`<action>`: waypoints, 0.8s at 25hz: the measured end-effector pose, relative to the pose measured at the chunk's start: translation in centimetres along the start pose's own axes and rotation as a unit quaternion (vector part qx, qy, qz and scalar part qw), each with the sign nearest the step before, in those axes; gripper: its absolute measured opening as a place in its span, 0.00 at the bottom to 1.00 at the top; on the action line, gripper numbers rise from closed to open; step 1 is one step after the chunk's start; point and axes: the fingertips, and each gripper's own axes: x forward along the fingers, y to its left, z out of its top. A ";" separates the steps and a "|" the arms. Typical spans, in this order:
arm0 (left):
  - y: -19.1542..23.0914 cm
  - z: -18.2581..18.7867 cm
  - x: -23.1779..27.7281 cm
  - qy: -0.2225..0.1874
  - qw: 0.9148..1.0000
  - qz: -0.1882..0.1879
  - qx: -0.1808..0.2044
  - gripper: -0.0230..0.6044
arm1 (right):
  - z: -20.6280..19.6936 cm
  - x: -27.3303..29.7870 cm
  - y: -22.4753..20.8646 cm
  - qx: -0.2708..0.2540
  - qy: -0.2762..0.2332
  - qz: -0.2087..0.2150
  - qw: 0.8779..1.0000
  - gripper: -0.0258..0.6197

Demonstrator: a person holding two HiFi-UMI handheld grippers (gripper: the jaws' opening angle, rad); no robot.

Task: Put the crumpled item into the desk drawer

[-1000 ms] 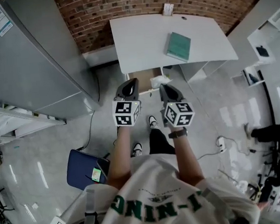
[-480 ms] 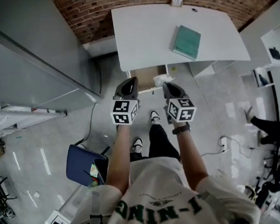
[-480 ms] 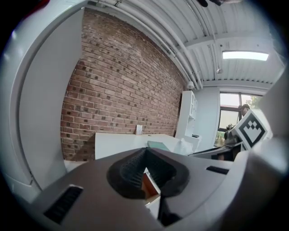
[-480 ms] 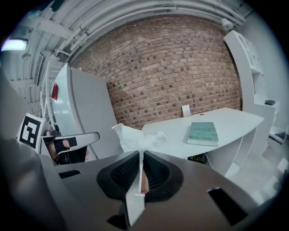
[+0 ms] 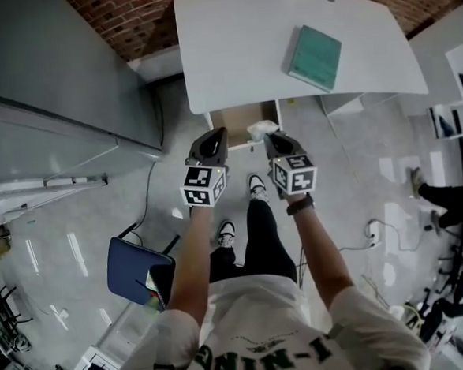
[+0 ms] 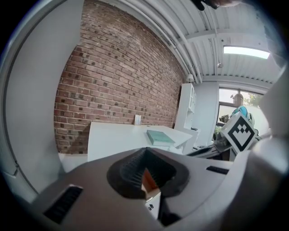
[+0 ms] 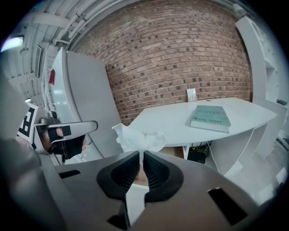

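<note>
My right gripper [image 5: 269, 140] is shut on a crumpled white tissue [image 5: 263, 128], which sticks up past the jaw tips [image 7: 137, 137]. It hangs just in front of the open desk drawer [image 5: 239, 118], whose brown inside shows under the white desk [image 5: 237, 45]. My left gripper [image 5: 211, 142] is level with it on the left, shut with nothing held; in the left gripper view its jaws [image 6: 145, 155] meet at the tips. A teal book [image 5: 315, 57] lies on the desk's right part.
A tall grey cabinet [image 5: 51, 90] stands to the left of the desk. A blue seat [image 5: 139, 274] is behind me on the left. White shelving [image 5: 453, 70] and another person's legs [image 5: 446, 205] are at the right. A brick wall [image 7: 180, 58] runs behind the desk.
Desk and drawer have drawn nearer in the head view as I step forward. Both grippers stay side by side, and the tissue stays in the right gripper.
</note>
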 end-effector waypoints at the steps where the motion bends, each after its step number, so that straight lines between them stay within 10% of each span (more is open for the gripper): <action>1: 0.2 -0.7 0.5 0.004 1.000 0.001 0.000 0.03 | -0.6 0.8 -0.2 0.001 0.006 0.002 1.000 0.08; 20: 4.0 -11.8 8.3 0.036 0.998 0.016 -0.039 0.03 | -11.6 15.0 -7.3 -0.042 0.141 -0.009 0.989 0.08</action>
